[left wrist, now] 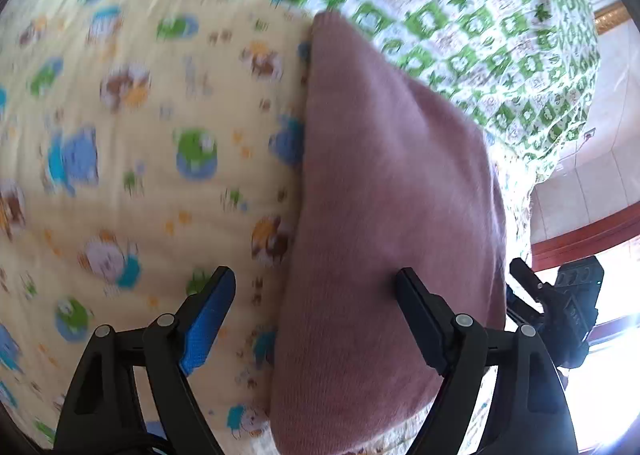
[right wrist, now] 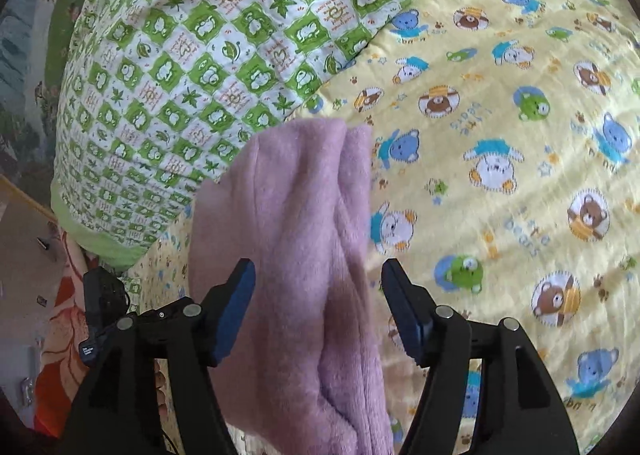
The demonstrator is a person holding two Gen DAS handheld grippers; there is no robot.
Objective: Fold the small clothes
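Pink knitted garment lies folded into a long, narrow bundle on the yellow quilt printed with bears, its far end reaching up to the edge of the green-and-white checked quilt. My left gripper hangs over its near end with the jaws spread wide; the blue-padded finger is over bare yellow quilt and the other finger is over the pink knit, neither pressing it. The left wrist view is smeared with blur.

From the right wrist view the same garment shows soft lengthwise creases and runs straight up between the fingers of my right gripper. Those jaws are also apart, with the cloth lying between them and a gap on each side, so nothing is gripped. Beyond the bed's edge I see patterned orange fabric, and my left gripper shows at that side.
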